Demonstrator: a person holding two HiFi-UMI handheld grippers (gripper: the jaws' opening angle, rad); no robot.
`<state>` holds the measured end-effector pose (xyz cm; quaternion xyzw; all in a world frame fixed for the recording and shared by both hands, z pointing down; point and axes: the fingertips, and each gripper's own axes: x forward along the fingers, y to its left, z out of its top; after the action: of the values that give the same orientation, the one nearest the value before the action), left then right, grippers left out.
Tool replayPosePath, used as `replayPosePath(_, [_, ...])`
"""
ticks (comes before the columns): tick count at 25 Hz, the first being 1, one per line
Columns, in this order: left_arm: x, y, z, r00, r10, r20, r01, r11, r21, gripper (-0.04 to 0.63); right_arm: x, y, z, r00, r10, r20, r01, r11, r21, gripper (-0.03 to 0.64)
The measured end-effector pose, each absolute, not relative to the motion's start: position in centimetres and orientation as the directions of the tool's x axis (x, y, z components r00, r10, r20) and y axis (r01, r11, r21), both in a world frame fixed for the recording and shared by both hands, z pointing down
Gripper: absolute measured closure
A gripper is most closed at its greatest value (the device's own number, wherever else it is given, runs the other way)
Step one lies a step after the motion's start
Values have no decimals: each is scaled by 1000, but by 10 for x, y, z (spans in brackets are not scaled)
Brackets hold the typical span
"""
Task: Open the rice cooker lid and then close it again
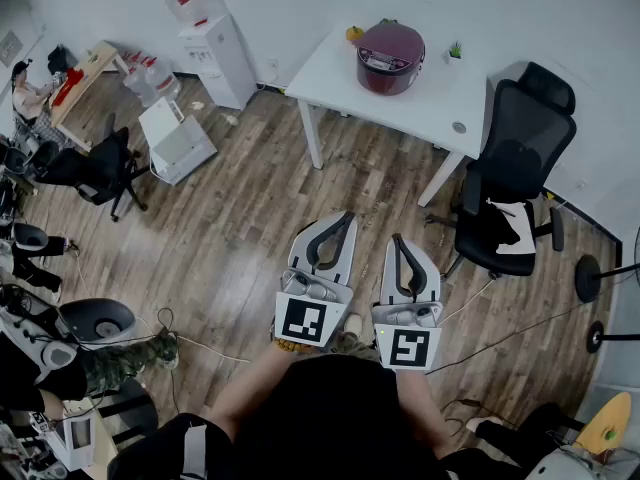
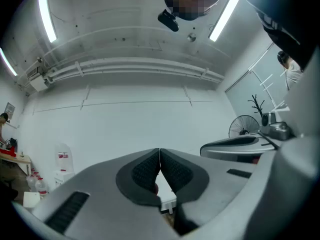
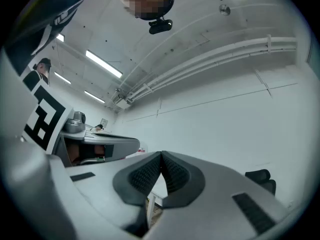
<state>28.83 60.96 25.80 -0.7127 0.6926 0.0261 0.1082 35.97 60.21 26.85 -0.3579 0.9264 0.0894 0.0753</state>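
Observation:
A dark red rice cooker (image 1: pixel 390 56) with its lid down stands on a white table (image 1: pixel 330 73) at the far side of the room. Both grippers are held close to the person's body, well short of the table. My left gripper (image 1: pixel 347 217) is shut with nothing between its pads; its own view shows the jaws (image 2: pixel 159 154) tip to tip against the white wall. My right gripper (image 1: pixel 397 238) is likewise shut and empty, its tips (image 3: pixel 161 157) meeting in front of the wall. Each gripper view shows the other gripper beside it.
A black office chair (image 1: pixel 510 193) stands right of the table. A water dispenser (image 1: pixel 215 53) and a white box (image 1: pixel 175 140) are at the back left. Another black chair (image 1: pixel 95 168) and clutter line the left side. Cables (image 1: pixel 200 348) cross the wooden floor.

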Motion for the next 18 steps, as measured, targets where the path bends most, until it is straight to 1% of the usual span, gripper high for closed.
replayPosePath(4, [304, 589, 267, 43, -984, -174, -992, -22, -122, 569, 373, 581, 274, -736, -646, -202, -672, 734, 100, 588])
replayPosePath(8, [312, 580, 272, 46, -987, -155, -990, -24, -139, 569, 374, 566, 276, -767, -610, -201, -633, 769, 82, 588])
replayPosePath(11, [310, 572, 276, 34, -989, -142, -991, -15, -136, 569, 376, 554, 277, -765, -612, -199, -633, 772, 60, 588])
replayPosePath(18, [297, 546, 285, 43, -990, -133, -991, -26, -128, 569, 366, 529, 285, -761, -624, -174, -642, 763, 72, 586])
